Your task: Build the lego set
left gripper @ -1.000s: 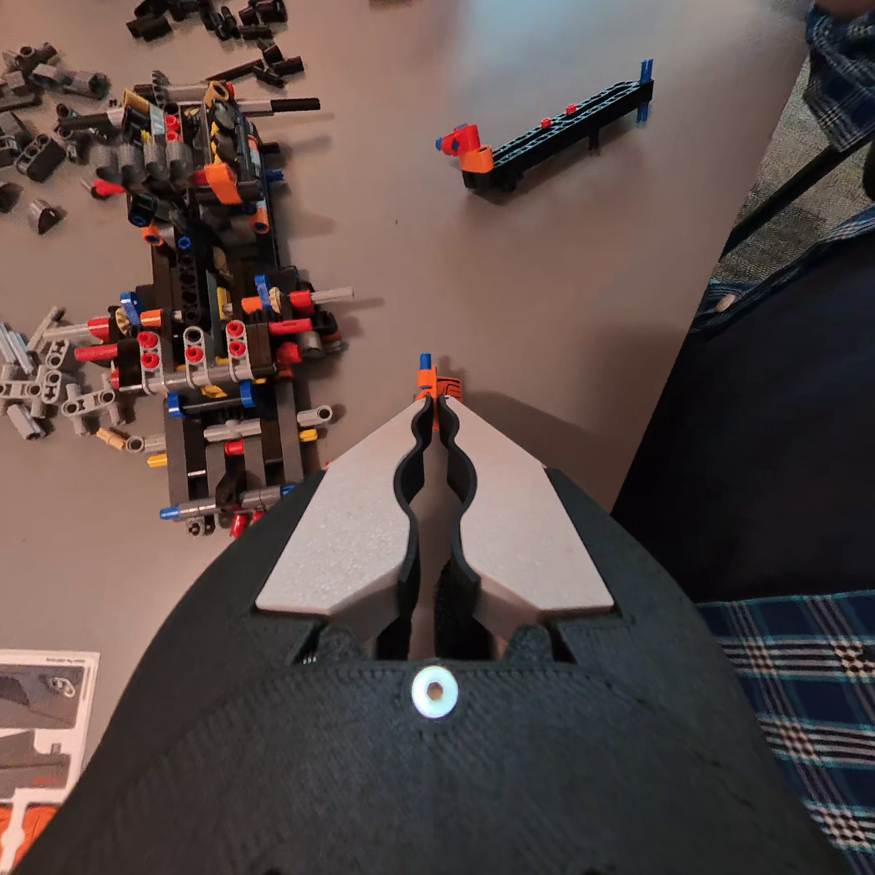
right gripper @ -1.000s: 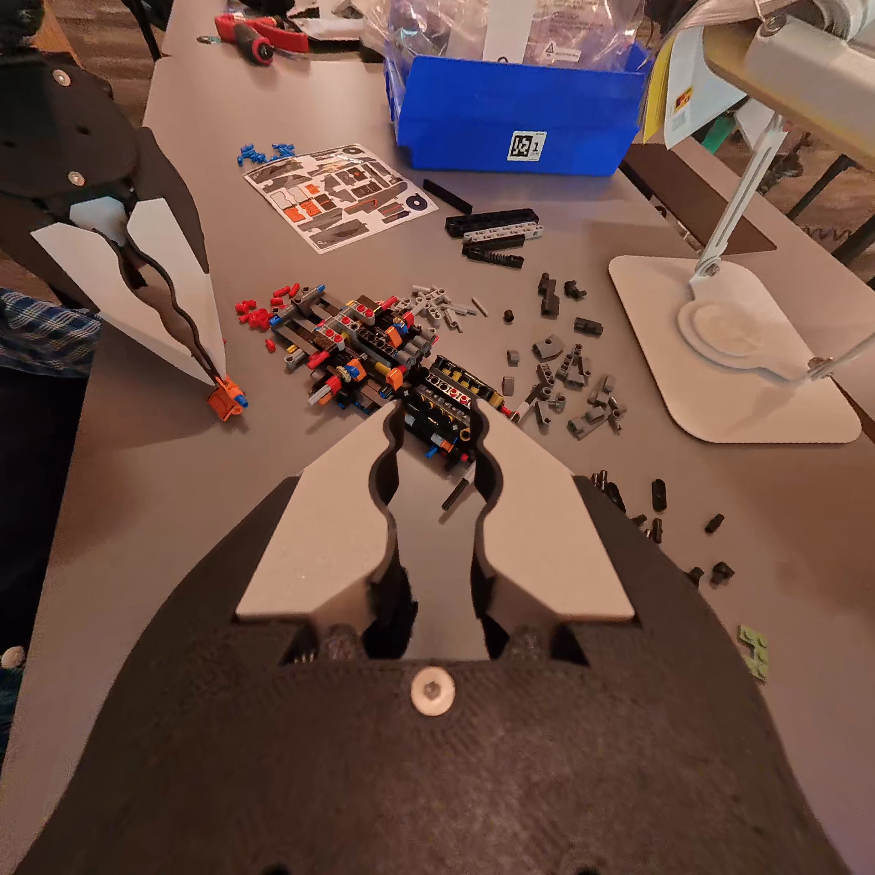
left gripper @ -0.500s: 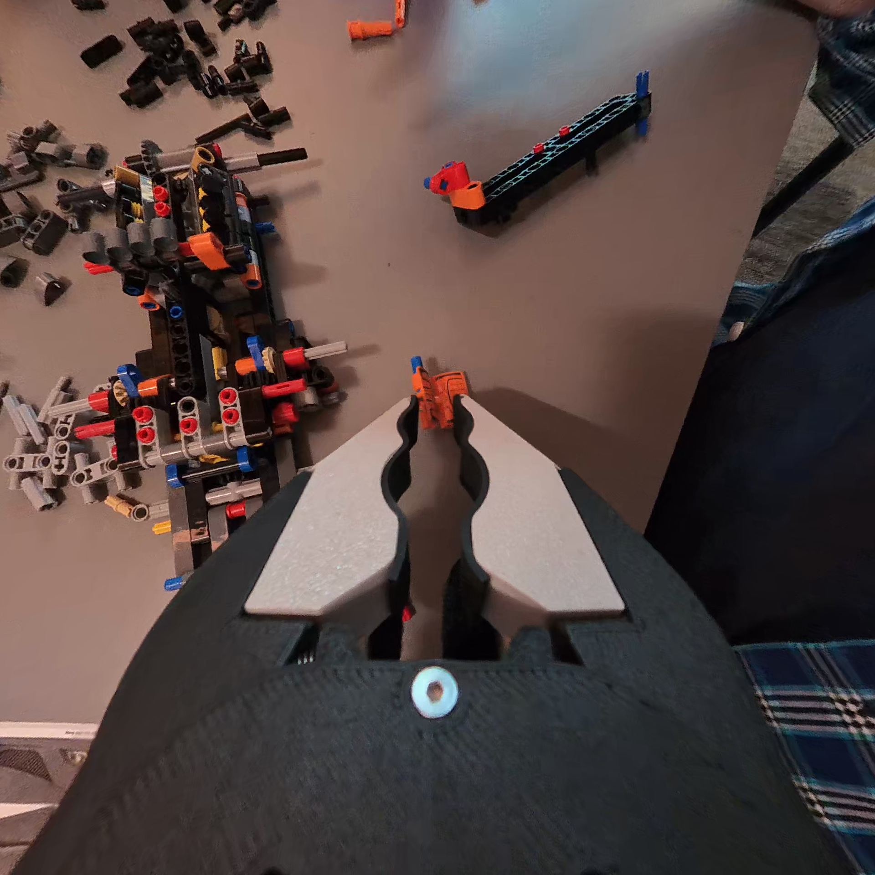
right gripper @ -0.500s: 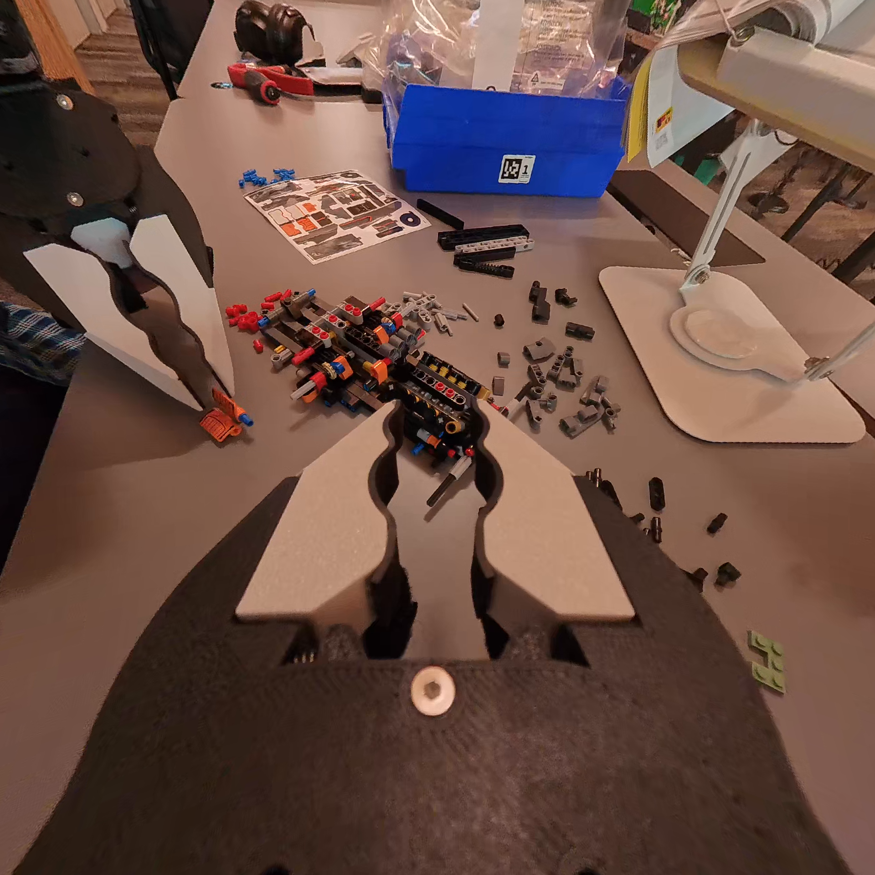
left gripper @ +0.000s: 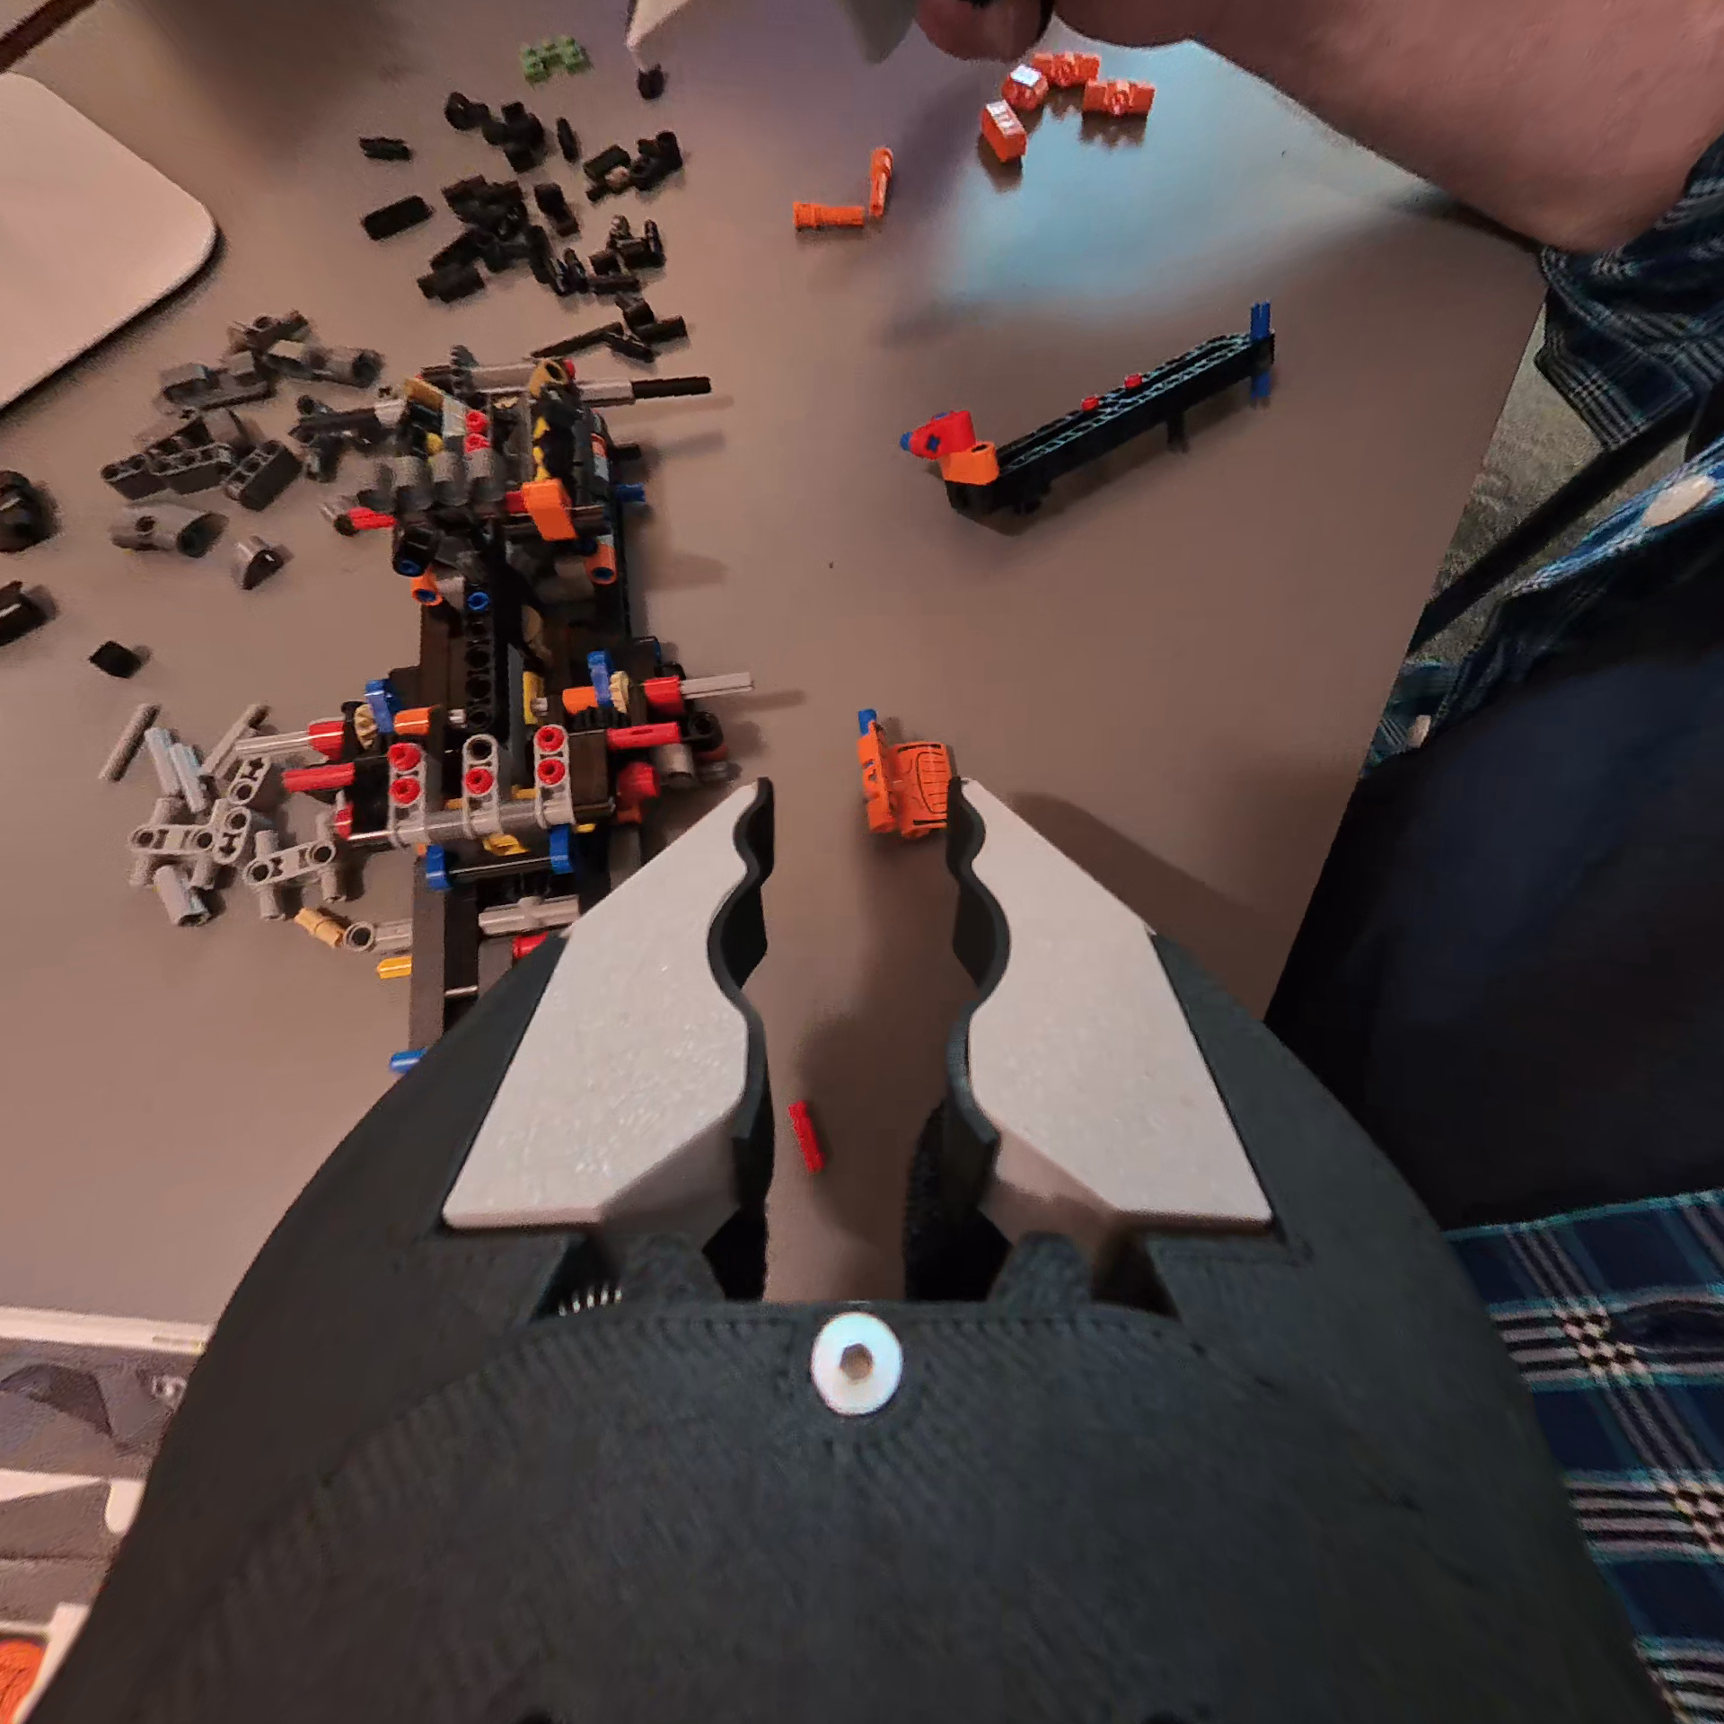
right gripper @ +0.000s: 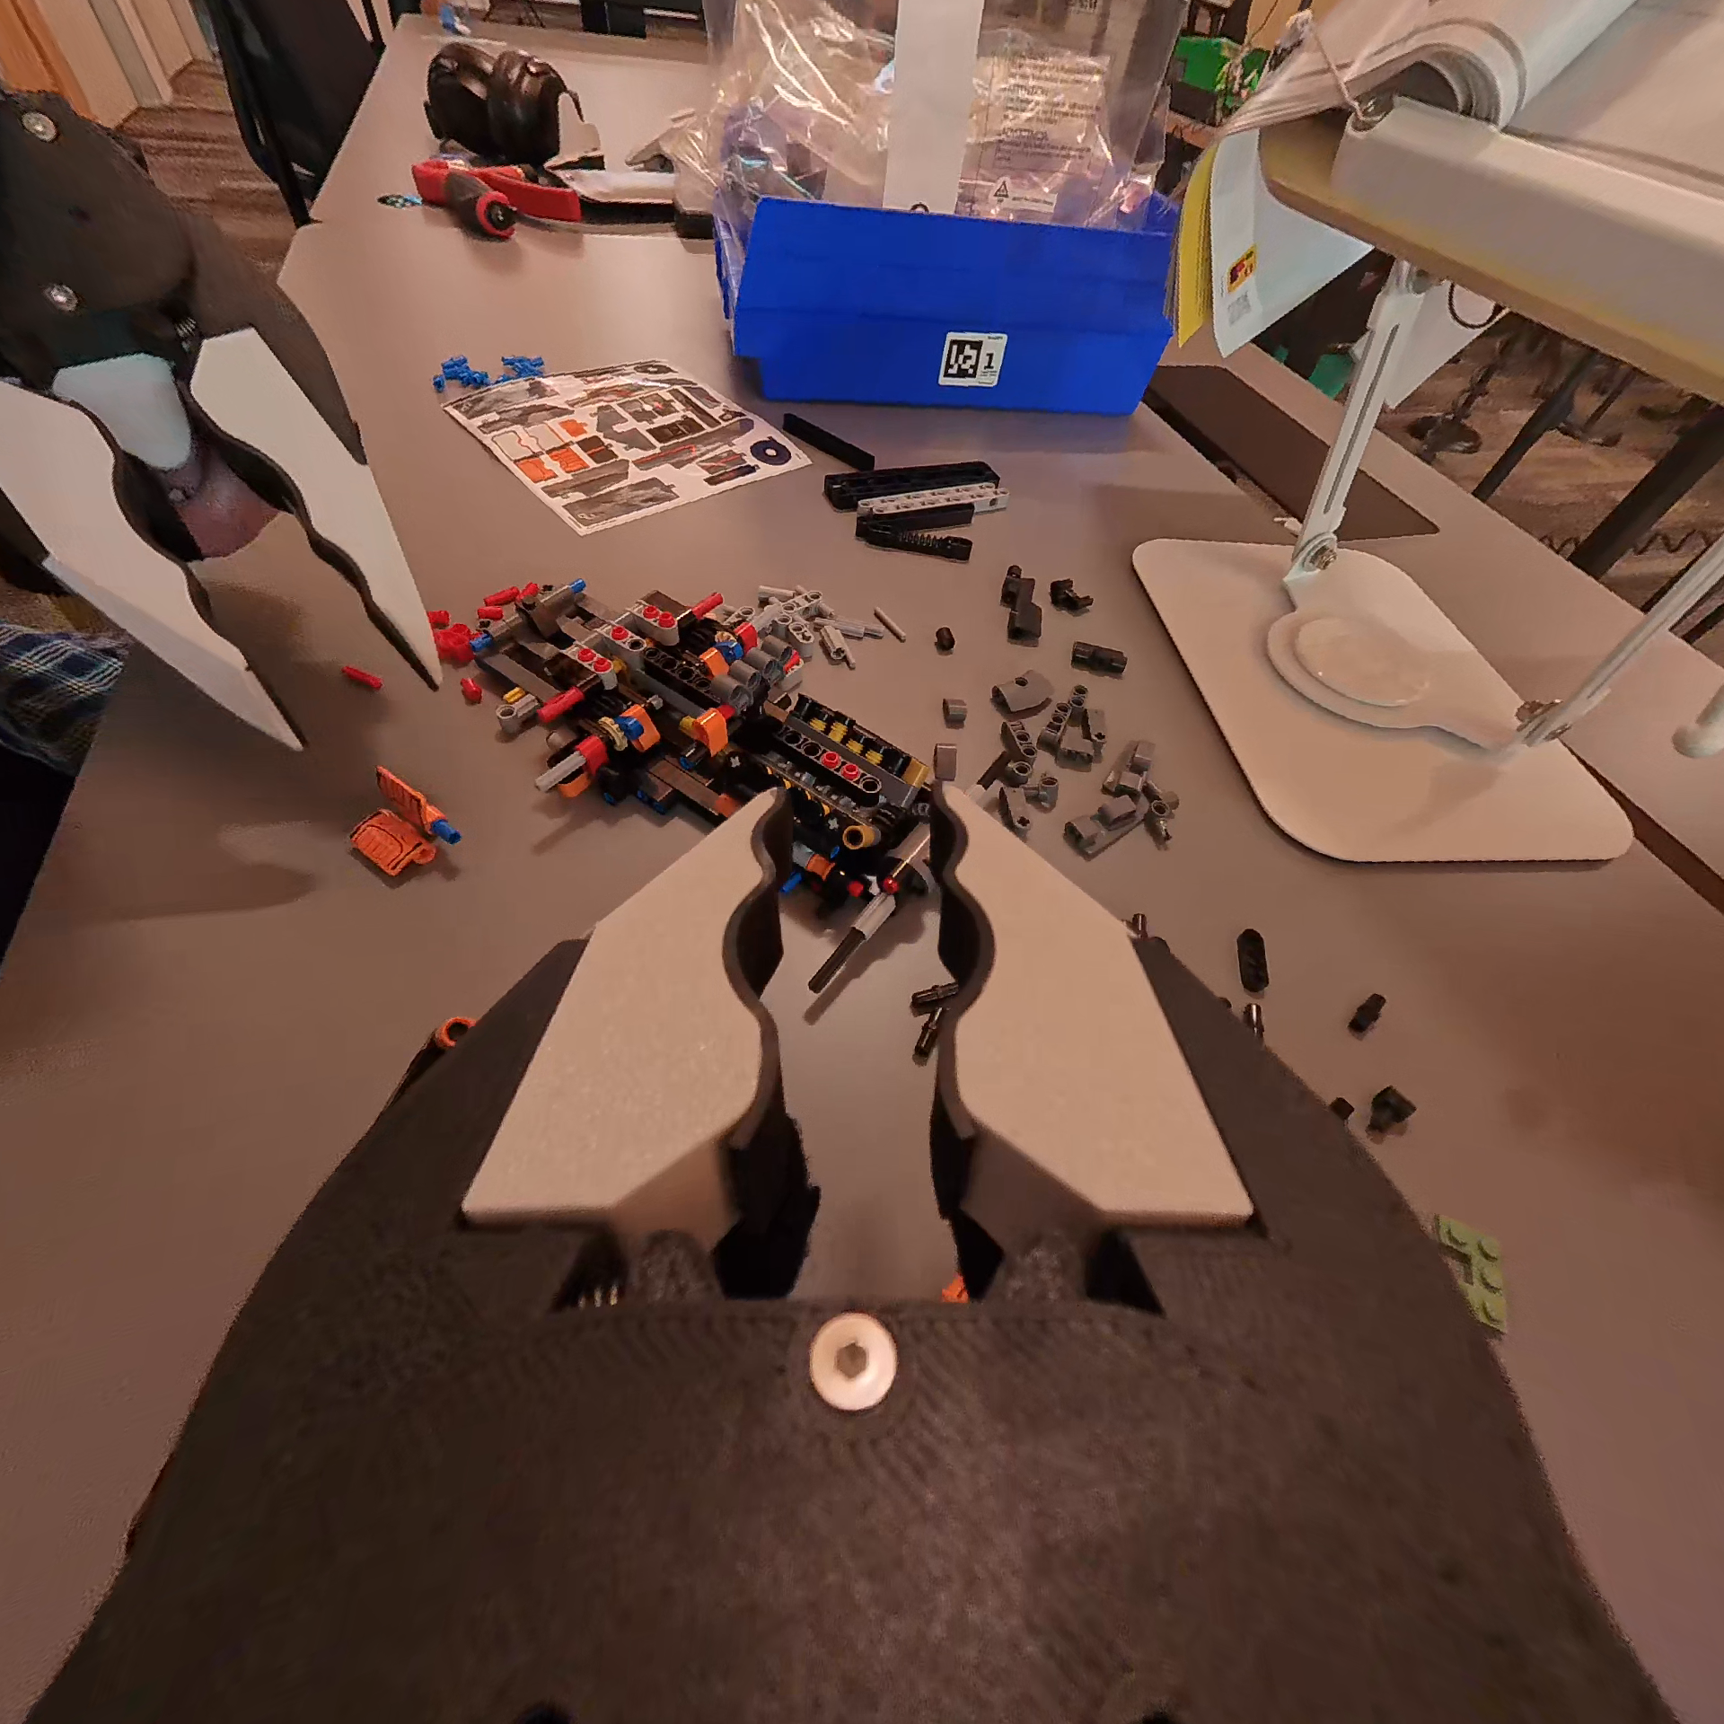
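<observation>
A small orange piece with a blue pin (left gripper: 900,779) lies on the grey table, just beyond my left gripper (left gripper: 863,802), which is open and empty above it. The piece also shows in the right wrist view (right gripper: 401,826), with the left gripper (right gripper: 368,714) raised over it. The partly built chassis (left gripper: 508,653) lies left of the piece; it also shows in the right wrist view (right gripper: 709,718). My right gripper (right gripper: 854,807) is open and empty, hovering near the chassis's near end. A black beam assembly (left gripper: 1110,420) lies apart at the right. A red pin (left gripper: 805,1133) lies under the left gripper.
Loose grey parts (right gripper: 1073,756), black parts (left gripper: 541,215) and orange parts (left gripper: 1054,93) are scattered about. A blue bin (right gripper: 942,298), a sticker sheet (right gripper: 625,438), a white lamp base (right gripper: 1381,690) and a person's arm (left gripper: 1399,103) and lap border the work area. There is about 15 cm between the tips of the two grippers. To the red pin (left gripper: 805,1133): left tips about 8 cm, right tips about 25 cm. Seen from the right wrist view (right gripper: 363,677) as well.
My left gripper opened and let go of the orange piece, which now lies on the table; the gripper lifted and drew back. The right gripper moved slightly toward the chassis.
</observation>
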A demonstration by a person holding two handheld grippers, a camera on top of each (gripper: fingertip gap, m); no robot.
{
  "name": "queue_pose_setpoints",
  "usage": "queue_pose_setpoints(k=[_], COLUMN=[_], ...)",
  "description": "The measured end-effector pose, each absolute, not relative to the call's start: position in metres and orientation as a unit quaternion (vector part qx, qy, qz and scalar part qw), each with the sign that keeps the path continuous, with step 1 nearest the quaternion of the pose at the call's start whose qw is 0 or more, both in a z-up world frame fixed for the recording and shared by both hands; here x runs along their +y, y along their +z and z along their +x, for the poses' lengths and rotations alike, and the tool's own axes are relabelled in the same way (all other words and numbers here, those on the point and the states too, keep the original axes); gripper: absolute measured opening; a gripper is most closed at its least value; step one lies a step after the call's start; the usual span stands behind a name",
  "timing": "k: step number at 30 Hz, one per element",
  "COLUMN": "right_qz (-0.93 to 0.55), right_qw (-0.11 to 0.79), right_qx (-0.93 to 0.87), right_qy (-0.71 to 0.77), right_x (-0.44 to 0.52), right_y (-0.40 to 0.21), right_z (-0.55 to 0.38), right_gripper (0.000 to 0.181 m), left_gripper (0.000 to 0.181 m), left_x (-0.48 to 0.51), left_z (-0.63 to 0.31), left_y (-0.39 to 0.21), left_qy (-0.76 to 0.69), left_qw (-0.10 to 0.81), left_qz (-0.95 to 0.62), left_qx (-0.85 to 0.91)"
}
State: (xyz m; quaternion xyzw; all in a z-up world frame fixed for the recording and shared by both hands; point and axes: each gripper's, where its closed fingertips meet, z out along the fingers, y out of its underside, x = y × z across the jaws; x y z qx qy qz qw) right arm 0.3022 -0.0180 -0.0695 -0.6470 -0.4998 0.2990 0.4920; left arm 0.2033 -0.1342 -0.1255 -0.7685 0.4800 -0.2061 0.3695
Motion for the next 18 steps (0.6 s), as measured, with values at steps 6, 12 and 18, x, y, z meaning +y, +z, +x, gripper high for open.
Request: queue_pose_setpoints(k=[6,12,18], right_qz=[-0.646,-0.635,-0.624], right_qw=[0.498,0.514,0.526], right_qx=[-0.498,-0.498,-0.503], right_qy=[0.295,0.291,0.286], right_x=[-0.017,-0.018,-0.022], right_y=[-0.069,-0.062,-0.054], right_z=[0.304,0.305,0.303], right_gripper=[0.028,0.027,0.027], left_gripper=[0.040,0.045,0.056], left_x=[-0.130,-0.123,-0.114], left_z=[0.191,0.170,0.122], left_y=[-0.111,-0.091,-0.068], left_qy=[-0.205,-0.195,-0.165], left_qw=[0.399,0.434,0.469], left_qz=[-0.769,-0.774,-0.791], left_qx=[0.455,0.419,0.356])
